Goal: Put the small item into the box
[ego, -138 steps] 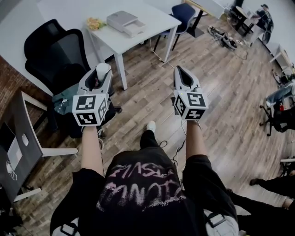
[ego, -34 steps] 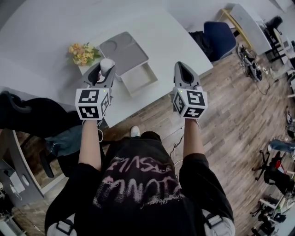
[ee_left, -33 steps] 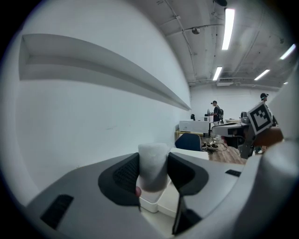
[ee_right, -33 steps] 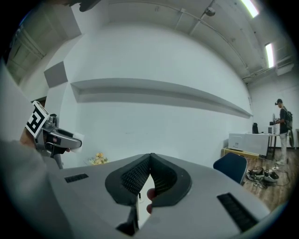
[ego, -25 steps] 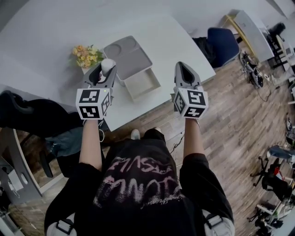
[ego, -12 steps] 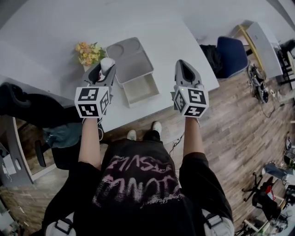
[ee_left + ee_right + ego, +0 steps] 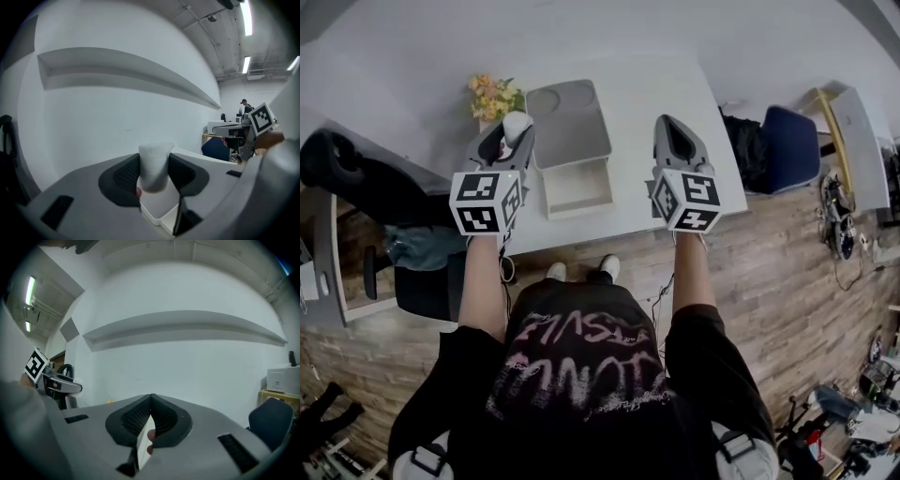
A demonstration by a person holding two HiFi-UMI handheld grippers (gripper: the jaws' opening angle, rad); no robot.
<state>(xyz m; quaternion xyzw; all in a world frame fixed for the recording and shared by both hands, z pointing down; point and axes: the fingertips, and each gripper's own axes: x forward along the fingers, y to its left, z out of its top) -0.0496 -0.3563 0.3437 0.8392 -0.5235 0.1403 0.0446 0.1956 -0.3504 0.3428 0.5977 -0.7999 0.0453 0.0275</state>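
Note:
My left gripper (image 7: 514, 131) is shut on a small white foam-like cylinder (image 7: 516, 125), which stands upright between the black pads (image 7: 125, 174) in the left gripper view (image 7: 153, 165). The open box (image 7: 576, 186) lies on the white table (image 7: 656, 94), its grey lid (image 7: 570, 120) swung back beyond the white tray; it sits just right of the left gripper. My right gripper (image 7: 671, 131) is shut with nothing in it, its pads (image 7: 161, 418) meeting at the tips, hovering over the table right of the box.
A small bunch of yellow flowers (image 7: 492, 93) stands at the table's far left corner, close to the left gripper. A black office chair (image 7: 356, 178) is at the left, a blue chair (image 7: 792, 150) at the right. The person stands at the table's near edge on wooden floor.
The person has walked up to the table; the box and table now lie directly under both grippers. The left gripper still holds the white cylinder, the right stays shut.

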